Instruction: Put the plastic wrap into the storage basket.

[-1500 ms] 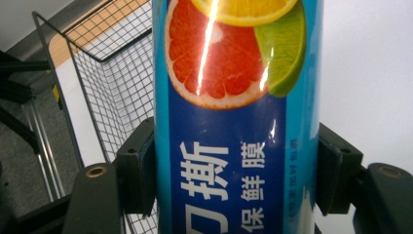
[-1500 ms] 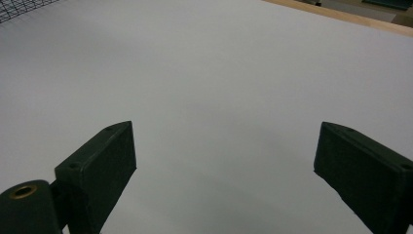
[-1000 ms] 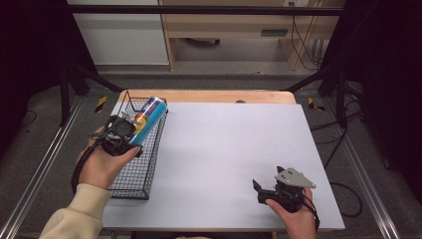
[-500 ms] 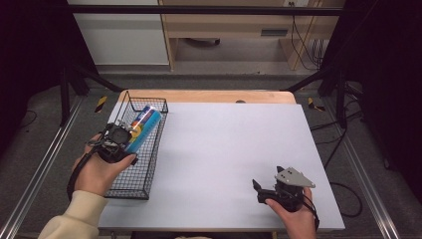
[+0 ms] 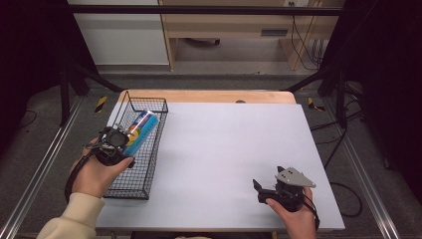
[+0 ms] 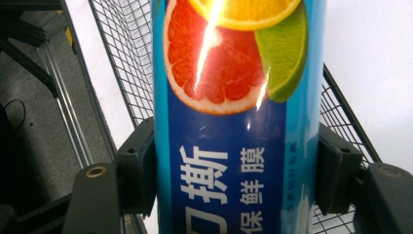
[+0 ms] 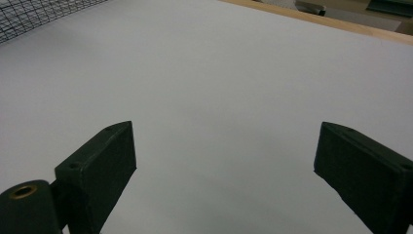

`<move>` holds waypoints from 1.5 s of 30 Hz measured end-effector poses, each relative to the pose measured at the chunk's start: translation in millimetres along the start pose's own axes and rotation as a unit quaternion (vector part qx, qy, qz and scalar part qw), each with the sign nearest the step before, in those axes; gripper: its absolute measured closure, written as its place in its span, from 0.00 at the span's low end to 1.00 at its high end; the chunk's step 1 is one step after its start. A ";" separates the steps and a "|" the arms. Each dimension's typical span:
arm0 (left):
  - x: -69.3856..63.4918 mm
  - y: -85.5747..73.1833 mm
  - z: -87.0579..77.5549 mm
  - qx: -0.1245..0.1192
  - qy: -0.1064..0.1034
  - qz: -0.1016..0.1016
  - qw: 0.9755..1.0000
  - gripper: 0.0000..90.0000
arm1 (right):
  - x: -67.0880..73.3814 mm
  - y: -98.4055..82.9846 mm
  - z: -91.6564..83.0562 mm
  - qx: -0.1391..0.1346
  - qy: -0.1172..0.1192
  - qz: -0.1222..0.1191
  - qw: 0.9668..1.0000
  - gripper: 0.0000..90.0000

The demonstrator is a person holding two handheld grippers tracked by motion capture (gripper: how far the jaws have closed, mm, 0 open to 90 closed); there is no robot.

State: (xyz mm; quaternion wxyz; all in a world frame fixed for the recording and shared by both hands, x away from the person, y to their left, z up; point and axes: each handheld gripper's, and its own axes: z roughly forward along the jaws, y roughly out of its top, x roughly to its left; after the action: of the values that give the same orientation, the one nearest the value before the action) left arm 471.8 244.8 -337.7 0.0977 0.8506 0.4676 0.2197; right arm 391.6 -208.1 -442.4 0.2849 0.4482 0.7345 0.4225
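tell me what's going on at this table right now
A person is working with a hand-held gripper in each hand. The left gripper is shut on a blue box printed with citrus fruit, holding it over or just inside the black wire basket at the table's left edge. The right gripper rests near the front right of the white table, jaws wide open with nothing between them.

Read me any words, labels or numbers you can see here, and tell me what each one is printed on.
"撕": large white character on the blue tube held in the left claw.
"鮮 膜": smaller white characters to its right, on the same tube.
Further white characters at the bottom edge of the left gripper view are cut off; I cannot read them.
In the high view the tube's print is too small to read.
The wire basket and the table carry no text.
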 end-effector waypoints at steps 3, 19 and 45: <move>-0.6 0.5 2.4 0.006 -0.001 0.002 1.000 0.36 | -0.1 0.0 -0.2 0.000 0.000 0.000 1.000 0.09; 2.3 -1.6 7.4 0.015 -0.012 -0.013 1.000 0.36 | -0.5 0.3 -0.7 -0.002 0.000 0.001 1.000 0.09; 17.7 6.5 44.4 0.074 -0.036 -0.057 0.995 0.35 | -2.1 -0.2 -0.3 0.001 0.002 0.000 1.000 0.09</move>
State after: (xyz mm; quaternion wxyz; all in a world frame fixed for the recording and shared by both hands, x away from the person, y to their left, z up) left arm 505.5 257.9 -369.6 0.0639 0.8346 0.5267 0.1482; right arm 392.1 -210.2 -442.3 0.2830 0.4480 0.7352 0.4228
